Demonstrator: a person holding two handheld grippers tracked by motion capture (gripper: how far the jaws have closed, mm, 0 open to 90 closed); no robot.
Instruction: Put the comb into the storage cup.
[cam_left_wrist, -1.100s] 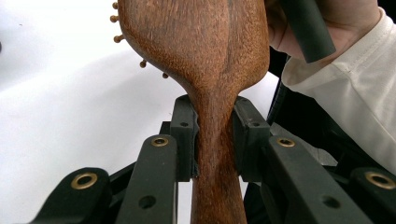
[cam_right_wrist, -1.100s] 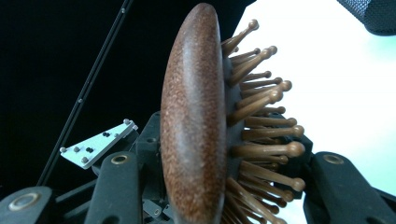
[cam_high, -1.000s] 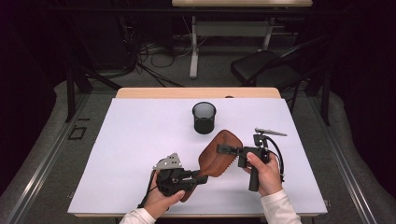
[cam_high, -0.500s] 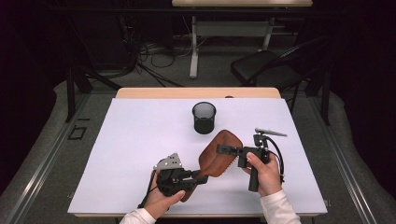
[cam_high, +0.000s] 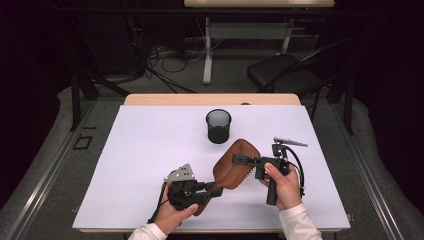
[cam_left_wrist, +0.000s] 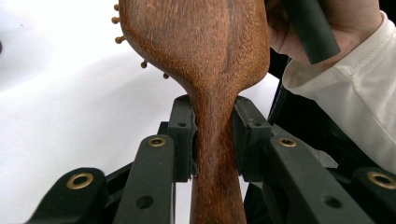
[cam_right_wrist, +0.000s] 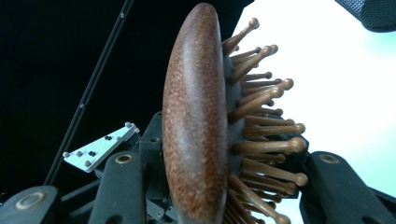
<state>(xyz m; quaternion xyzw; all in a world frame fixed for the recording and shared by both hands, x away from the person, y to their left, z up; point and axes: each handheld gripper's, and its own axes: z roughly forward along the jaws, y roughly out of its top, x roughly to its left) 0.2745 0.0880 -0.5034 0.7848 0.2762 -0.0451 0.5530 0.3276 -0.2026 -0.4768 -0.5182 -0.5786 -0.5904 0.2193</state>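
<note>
Near the front edge of the white surface (cam_high: 150, 150), a wooden hairbrush (cam_high: 235, 162) is held off the sheet between two grippers. The left gripper (cam_high: 212, 190) is closed on the brush's narrow handle (cam_left_wrist: 215, 154), its pads pressed against both sides of the wood. The right gripper (cam_high: 239, 159) is clamped across the oval head (cam_right_wrist: 194, 126), one pad on the smooth back and the other against the wooden bristles (cam_right_wrist: 261, 121). The brush is tilted, head up and to the far right, handle down toward the near left. A black mesh cup (cam_high: 218, 126) is seen just beyond the head, apart from it, on the far middle of the surface. Wide bare sheet is left on the left side and at the far right corner. Only a narrow strip is left between the hands and the near edge. Beyond the far edge a band of bare wood (cam_high: 210, 99) is exposed.
</note>
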